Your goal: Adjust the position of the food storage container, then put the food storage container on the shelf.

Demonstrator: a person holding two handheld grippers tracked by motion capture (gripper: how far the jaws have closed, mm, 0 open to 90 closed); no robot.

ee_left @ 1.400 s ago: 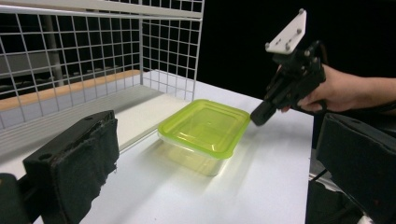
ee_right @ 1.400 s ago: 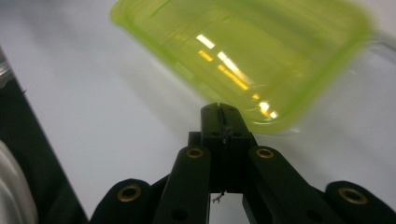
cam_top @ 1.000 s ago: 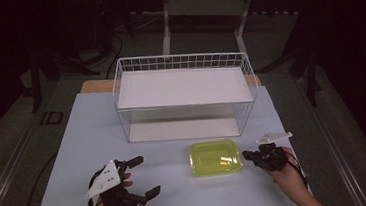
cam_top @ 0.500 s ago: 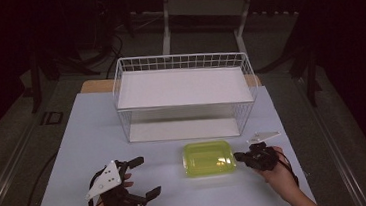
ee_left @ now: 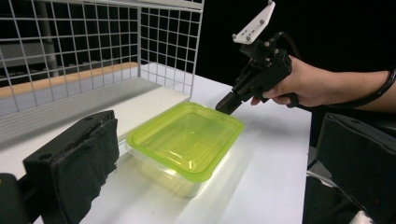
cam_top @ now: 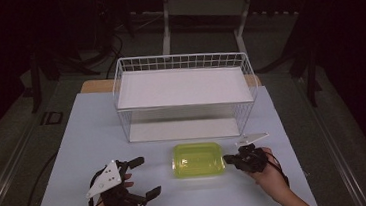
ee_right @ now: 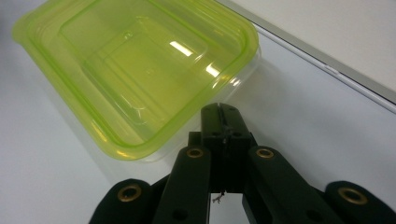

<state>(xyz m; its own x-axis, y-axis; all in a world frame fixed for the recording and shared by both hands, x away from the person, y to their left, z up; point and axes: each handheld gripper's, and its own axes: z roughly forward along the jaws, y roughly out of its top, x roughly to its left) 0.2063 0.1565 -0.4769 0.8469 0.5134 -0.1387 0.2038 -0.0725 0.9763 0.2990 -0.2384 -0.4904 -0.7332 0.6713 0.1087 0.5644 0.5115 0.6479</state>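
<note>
White table top point(cam_top: 84, 142): a pale rectangular surface that carries everything else; dark floor surrounds it.

White wire basket point(cam_top: 182, 63): stands at the far middle of the table, its grid walls rising around a white shelf board point(cam_top: 184, 87), with a second white panel at its base (the grid also appears at the upper left of the left gripper view point(ee_left: 93, 42)).

Yellow-green lidded container point(cam_top: 198, 159): a shallow, translucent rectangular box with rounded corners, lying flat on the table just in front of the basket, between the two grippers. In the left gripper view point(ee_left: 184, 140) its clear lower tub shows under the tinted lid.

Left gripper point(cam_top: 142, 177): held low at the near left, jaws spread wide and empty, pointing toward the container but well apart from it; a grey three-cornered plate sits on top.

Right gripper point(cam_top: 228, 160): held at the container's right side, jaws clenched together with nothing between them (the right gripper view point(ee_right: 219, 112) shows the two tips pressed flush). The closed tip lies at the container's rim, at or just beside its edge; actual contact cannot be told.
</note>
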